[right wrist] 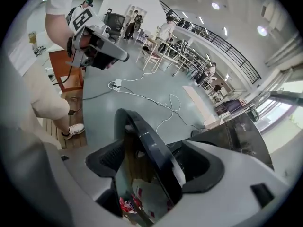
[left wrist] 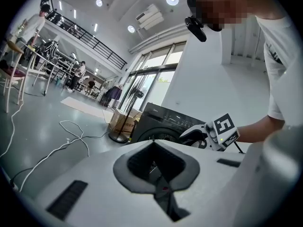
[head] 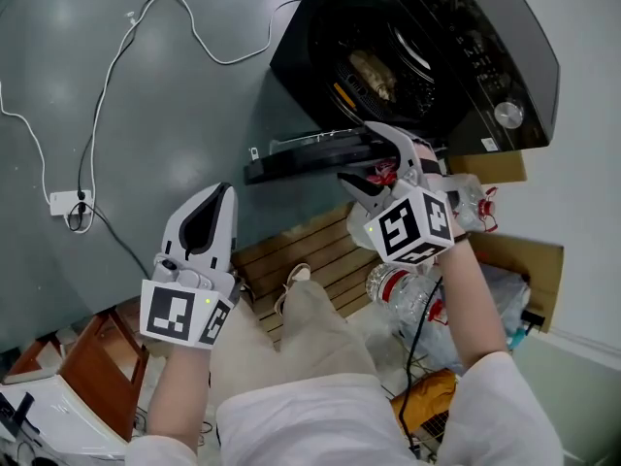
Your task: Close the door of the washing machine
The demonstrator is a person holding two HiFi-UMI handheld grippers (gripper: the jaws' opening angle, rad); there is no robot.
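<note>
The door [head: 301,155] hangs open, unclosed: the right gripper's [head: 367,159] wide jaws straddle its rim, while the left gripper's [head: 215,202] jaws are together and empty.

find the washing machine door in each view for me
Head view: door centre, hanging open, at the right claw.
Left gripper view: door not made out.
Right gripper view: centre, its dark rim between the open jaws.
Shared landmark: the black washing machine.

Washing machine [head: 456,56] sits far right on the floor [head: 194,115], its door [head: 310,153] swung out to the near left. The door's edge stands between the jaws of the right claw [head: 374,166]. Left claw [head: 218,197] hangs near left, well apart. Power strip [head: 68,202] lies further left.
</note>
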